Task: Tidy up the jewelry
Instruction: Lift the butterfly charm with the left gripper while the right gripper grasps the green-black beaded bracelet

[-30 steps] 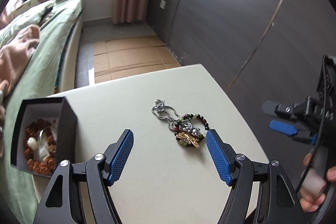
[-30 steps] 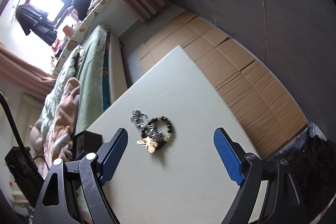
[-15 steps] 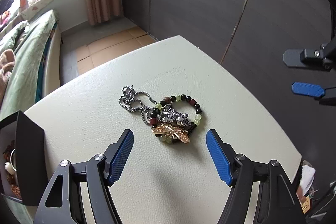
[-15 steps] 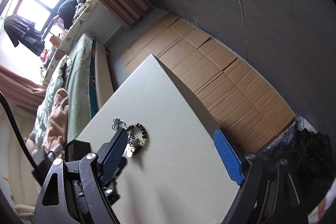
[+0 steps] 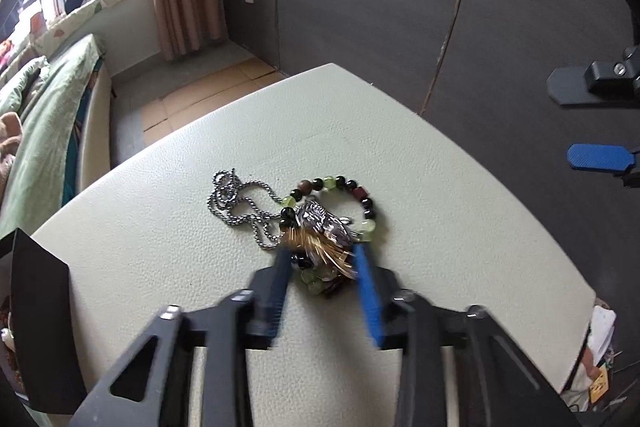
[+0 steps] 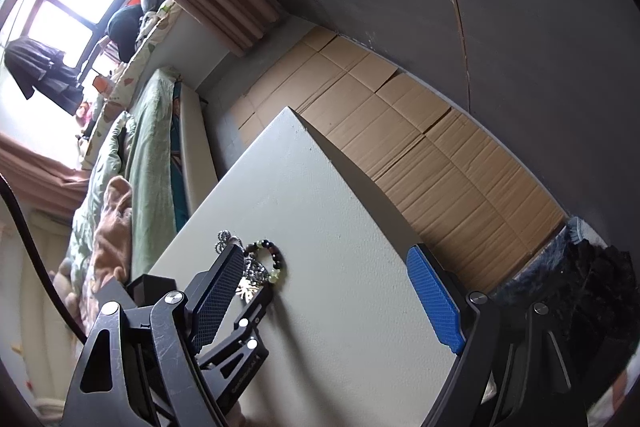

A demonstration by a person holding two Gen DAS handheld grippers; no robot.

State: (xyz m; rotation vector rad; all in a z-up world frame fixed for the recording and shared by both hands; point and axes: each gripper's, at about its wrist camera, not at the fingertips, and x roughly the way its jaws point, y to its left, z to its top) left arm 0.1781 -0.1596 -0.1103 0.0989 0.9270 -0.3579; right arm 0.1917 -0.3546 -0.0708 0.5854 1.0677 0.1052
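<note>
Jewelry pile (image 5: 320,227) lies tangled mid-desk (image 5: 440,187), unsorted; left claw (image 5: 320,259) has just been closing, its jaws now clamped on the gold brooch (image 5: 316,247); right claw (image 6: 328,291) hovers apart; black box (image 5: 40,307) already holds pieces.

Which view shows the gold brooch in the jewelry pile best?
The left wrist view: the gold brooch lies centered between the left gripper, whose jaws have just been closing around it, though it is motion-blurred. In the right wrist view it is small, partly hidden behind the gripper finger.
</note>
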